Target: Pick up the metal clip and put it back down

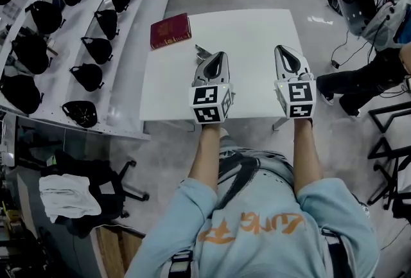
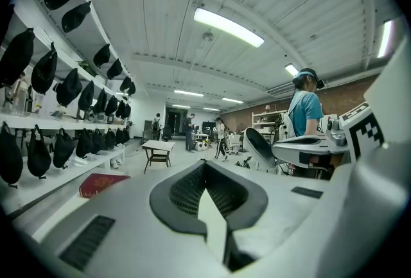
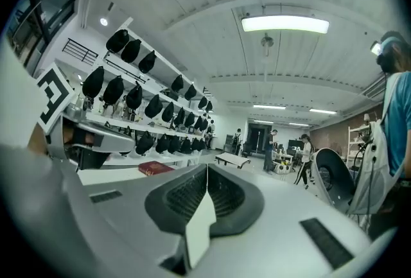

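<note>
Left gripper (image 1: 219, 56) and right gripper (image 1: 283, 50) hover over the table (image 1: 257, 29), jaws closed on nothing. The metal clip (image 1: 201, 51), small and probably half hidden, lies just beside the left tip, toward the book (image 1: 171, 31) at the far-left corner. The left gripper should open its jaws before lowering squarely over the clip.

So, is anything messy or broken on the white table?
Nothing looks spilled or broken. The red book sits a little crooked at the far left corner of the white table, and the metal clip lies just by the tip of the left gripper. That's all.
</note>
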A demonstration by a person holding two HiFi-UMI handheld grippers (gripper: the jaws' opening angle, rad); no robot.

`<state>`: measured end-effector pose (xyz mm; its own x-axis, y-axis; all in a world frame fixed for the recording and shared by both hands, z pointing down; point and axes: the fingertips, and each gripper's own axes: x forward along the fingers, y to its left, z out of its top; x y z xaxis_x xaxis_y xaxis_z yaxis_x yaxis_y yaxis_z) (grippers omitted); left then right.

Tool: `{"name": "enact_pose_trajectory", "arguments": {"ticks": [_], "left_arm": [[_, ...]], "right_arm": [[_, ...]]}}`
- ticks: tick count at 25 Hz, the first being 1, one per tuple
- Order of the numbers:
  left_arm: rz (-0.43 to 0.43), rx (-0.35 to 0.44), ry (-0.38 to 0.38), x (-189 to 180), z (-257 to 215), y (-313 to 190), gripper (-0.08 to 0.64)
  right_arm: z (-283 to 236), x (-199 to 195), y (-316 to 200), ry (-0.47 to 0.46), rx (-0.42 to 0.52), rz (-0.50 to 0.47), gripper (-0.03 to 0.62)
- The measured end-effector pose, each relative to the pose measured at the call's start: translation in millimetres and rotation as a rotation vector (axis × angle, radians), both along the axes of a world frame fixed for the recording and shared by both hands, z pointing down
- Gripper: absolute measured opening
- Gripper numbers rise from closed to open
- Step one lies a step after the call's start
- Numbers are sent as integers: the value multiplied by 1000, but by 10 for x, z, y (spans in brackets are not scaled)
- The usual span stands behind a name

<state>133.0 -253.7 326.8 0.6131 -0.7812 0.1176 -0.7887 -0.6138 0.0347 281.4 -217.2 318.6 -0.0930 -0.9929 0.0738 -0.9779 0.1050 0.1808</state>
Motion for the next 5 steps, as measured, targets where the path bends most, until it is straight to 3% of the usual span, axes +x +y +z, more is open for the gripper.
{"name": "enact_pose_trajectory", "arguments": {"ticks": [5], "left_arm": [[10, 2, -4, 18, -4, 30, 21]], "right_arm": [[-12, -22, 21, -13, 3, -5, 30]]}}
